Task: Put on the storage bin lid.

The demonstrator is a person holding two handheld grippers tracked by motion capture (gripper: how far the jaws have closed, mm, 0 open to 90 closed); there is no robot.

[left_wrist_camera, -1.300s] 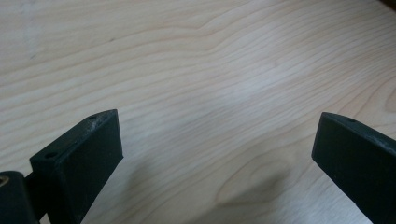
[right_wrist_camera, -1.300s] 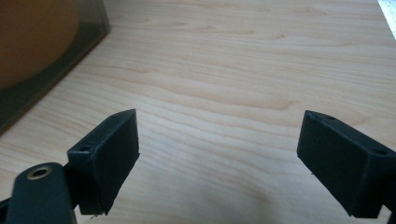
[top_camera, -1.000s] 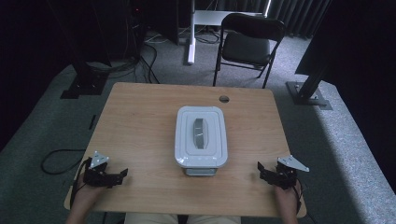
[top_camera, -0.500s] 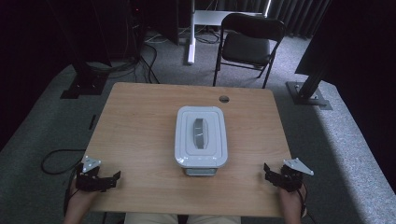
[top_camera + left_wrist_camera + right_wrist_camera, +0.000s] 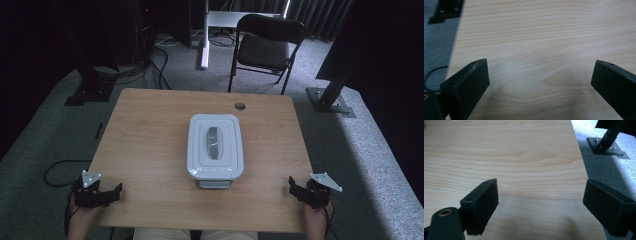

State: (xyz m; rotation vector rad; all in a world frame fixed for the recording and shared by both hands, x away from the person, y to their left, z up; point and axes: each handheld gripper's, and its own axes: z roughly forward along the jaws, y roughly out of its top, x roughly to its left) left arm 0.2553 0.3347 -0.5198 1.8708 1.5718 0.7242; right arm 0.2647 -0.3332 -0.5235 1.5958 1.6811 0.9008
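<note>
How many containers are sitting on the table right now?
1. The white lidded container sits at the middle of the wooden table, between the left gripper and right gripper, touching neither. Nothing else stands there.

table: light wood, wavy grain | box: white, grey handle | grippers: left, right, black, grey plates | chair: black | floor: grey carpet

white lidded container, closed, table centre
</note>
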